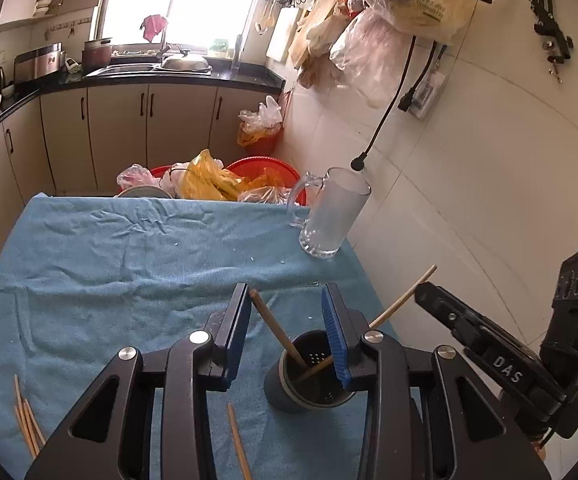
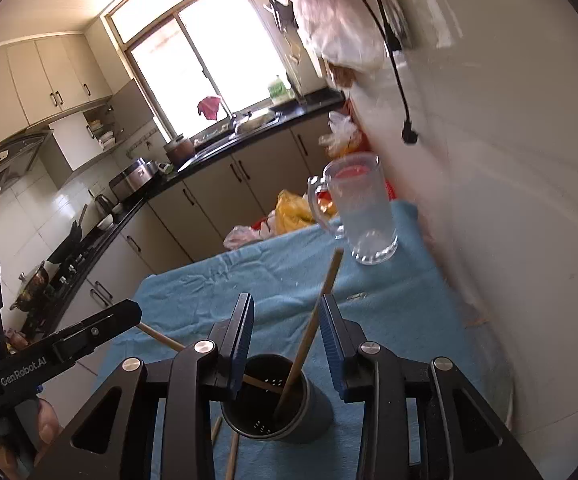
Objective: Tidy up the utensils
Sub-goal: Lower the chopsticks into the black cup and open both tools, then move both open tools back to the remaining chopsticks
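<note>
On the left edge of the surface [image 1: 89, 248], under its blue towel, I see a small bundle of loose chopsticks [image 1: 27, 426] lying flat, and one more stray chopstick [image 1: 237, 440] near the front edge beside the holder. My left claw [image 1: 285, 328] hangs released over the dark perforated holder [image 1: 309, 376], nothing between its blue pads. Two chopsticks already stand tilted in the holder, one leaning left [image 1: 275, 328], the other leaning right [image 1: 403, 298] past the right claw's arm. My right claw [image 2: 287, 340] is also spread open directly above the holder, and the upright stick [image 2: 313, 328] rises through its gap without being pinched, as far as I can tell. At the far right corner stands an empty glass mug [image 1: 333, 212].

I judge the step in hand to be fetching the next loose stick. I would lift the right claw straight up so it doesn't drag the standing stick, then swing the left claw to the bundle, pinch one stick near its middle, and feed it tip-first into the holder.
</note>
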Available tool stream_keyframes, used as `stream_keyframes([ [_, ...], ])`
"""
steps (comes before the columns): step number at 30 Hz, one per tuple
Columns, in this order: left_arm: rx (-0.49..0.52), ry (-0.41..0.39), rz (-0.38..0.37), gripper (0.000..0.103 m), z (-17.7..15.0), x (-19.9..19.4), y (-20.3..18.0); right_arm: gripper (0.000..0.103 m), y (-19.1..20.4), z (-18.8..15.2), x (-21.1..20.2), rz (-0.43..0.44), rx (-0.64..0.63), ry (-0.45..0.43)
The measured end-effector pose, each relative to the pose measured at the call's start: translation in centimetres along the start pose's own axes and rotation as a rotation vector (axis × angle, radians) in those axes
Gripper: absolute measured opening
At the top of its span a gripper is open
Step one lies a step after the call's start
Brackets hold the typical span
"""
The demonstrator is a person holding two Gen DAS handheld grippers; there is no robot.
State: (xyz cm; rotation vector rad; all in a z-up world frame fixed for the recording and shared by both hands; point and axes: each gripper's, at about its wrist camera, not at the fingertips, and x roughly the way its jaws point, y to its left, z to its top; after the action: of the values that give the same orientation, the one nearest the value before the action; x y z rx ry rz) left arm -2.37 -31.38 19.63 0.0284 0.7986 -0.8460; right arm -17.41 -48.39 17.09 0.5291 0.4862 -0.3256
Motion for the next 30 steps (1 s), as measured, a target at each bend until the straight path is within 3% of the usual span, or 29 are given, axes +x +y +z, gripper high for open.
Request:
stream_keyframes([
  [3,0.005,-0.034,0.010,0.036,0.0,-1.5,0.0,0.037,0.3,0.4,-2.0,0.000,-0.010,-0.037],
  [6,0.014,-0.092,0.028,0.043,-0.4,-3.9,0.0,0.047,1.1,0.5,-4.9,-0.014,-0.039,-0.104],
  [7,0.023,-0.120,0.036,0.046,-0.8,-5.0,0.1,0.057,1.4,0.3,-6.1,-0.025,-0.051,-0.139],
  [8,0.031,-0.149,0.047,0.054,-1.2,-6.1,0.2,0.074,1.8,0.0,-7.2,-0.035,-0.065,-0.172],
  [9,0.035,-0.182,0.060,0.060,-1.7,-7.3,0.4,0.084,2.3,-0.5,-8.6,-0.056,-0.085,-0.217],
  [10,0.036,-0.211,0.073,0.062,-2.3,-8.3,0.6,0.101,2.8,-1.1,-10.0,-0.087,-0.109,-0.268],
  [14,0.048,-0.286,0.126,0.069,-4.9,-11.7,1.6,0.103,4.5,-4.3,-14.0,-0.161,-0.183,-0.437],
  [16,0.042,-0.296,0.135,0.070,-6.7,-13.2,2.7,0.103,4.5,-7.3,-15.3,-0.142,-0.164,-0.511],
  [17,0.039,-0.295,0.140,0.072,-7.3,-13.8,3.2,0.103,4.7,-8.1,-15.4,-0.133,-0.161,-0.510],
  [19,0.029,-0.287,0.165,0.075,-9.2,-14.9,4.5,0.103,5.8,-9.8,-14.4,-0.127,-0.196,-0.406],
  [23,0.015,-0.242,0.276,0.078,-13.6,-16.4,7.8,0.103,7.2,-13.9,-12.5,-0.062,-0.232,-0.261],
  [30,-0.155,-0.130,0.370,0.078,-20.2,-17.8,15.1,0.100,7.1,-17.5,-8.8,0.025,-0.140,-0.030],
])
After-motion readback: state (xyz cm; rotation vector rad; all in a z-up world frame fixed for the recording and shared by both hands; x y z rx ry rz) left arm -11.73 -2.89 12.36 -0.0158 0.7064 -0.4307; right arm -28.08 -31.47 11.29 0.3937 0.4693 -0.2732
